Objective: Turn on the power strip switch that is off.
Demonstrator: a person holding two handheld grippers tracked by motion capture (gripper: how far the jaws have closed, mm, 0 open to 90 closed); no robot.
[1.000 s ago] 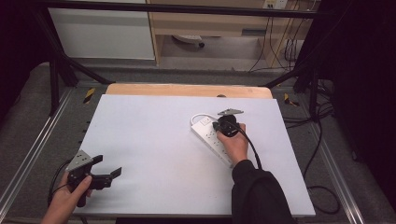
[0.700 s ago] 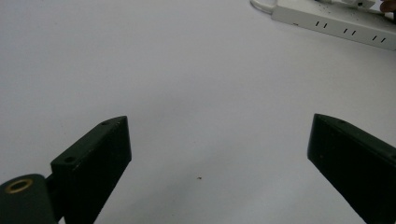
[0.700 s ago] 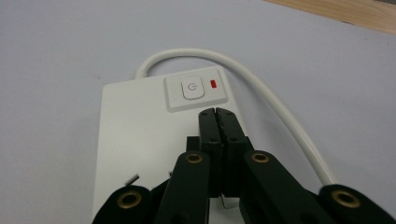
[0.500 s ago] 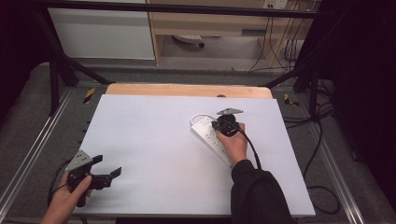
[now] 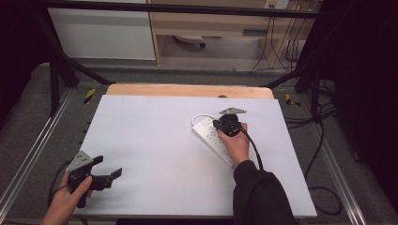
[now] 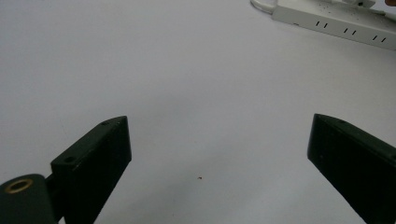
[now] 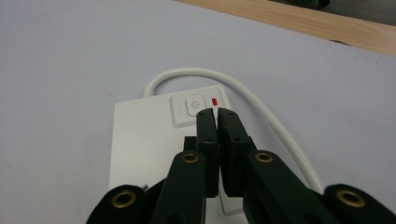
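The right gripper (image 7: 215, 112) had its fingers (image 7: 205, 128) clenched together with nothing between them, tips poised at the near edge of the power button (image 7: 193, 105) on the white power strip (image 5: 213, 139). A small red indicator (image 7: 214, 101) glowed just beside that button. Whether the tips actually touched the button I could not tell; they sat right at it, pointing down along the strip's end where the white cord (image 7: 233, 84) looped out. The strip lay on the white surface (image 5: 155, 140) right of centre, its long axis running diagonally from the button end at the far left toward the person's right hand (image 5: 234, 145). The left gripper (image 5: 107, 175) rested well apart at the near left corner, fingers (image 6: 93, 158) spread wide and empty. So the right hand was by far the nearer, and any press would go straight down from there.
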